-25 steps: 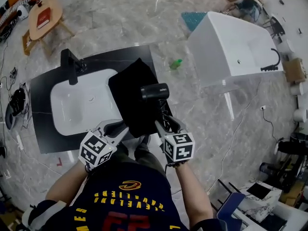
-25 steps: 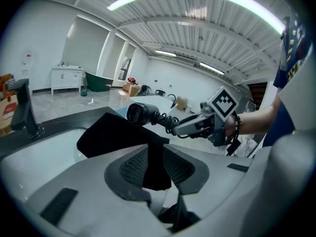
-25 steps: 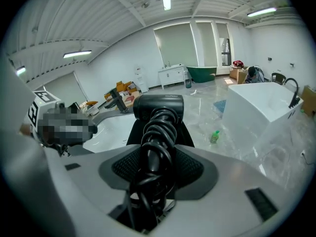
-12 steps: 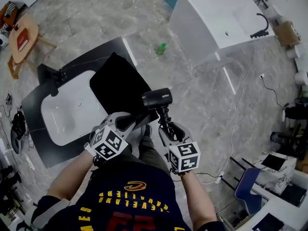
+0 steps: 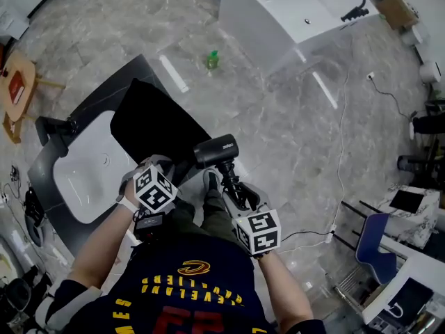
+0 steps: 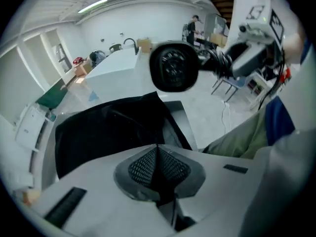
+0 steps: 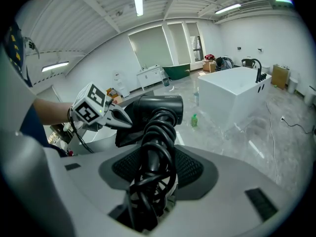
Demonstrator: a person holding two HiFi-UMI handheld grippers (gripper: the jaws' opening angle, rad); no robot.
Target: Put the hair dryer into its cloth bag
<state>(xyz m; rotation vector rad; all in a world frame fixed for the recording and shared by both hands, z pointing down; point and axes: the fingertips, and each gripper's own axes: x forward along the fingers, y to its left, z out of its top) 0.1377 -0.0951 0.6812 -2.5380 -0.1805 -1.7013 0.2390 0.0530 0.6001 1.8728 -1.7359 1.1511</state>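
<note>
Overhead, head view: the left gripper (image 5: 177, 178) pinches the near edge of the black cloth bag (image 5: 154, 125), which lies over the dark counter (image 5: 136, 72) just right of the white basin (image 5: 82, 176). The right gripper (image 5: 229, 184) carries the hair dryer (image 5: 215, 150) by its handle, clear of the counter and just right of the bag's near corner. A green bottle (image 5: 212, 60) stands on the floor beyond, near a white bathtub (image 5: 278, 9).

Left gripper view: jaws pressed together on a fold of bag fabric; the dryer's round rear end hangs ahead, above the bag.

Right gripper view: jaws clamped on the cord-wrapped handle, barrel upward. Black cloth hangs from the left gripper's tips, close to the barrel's left.
</note>
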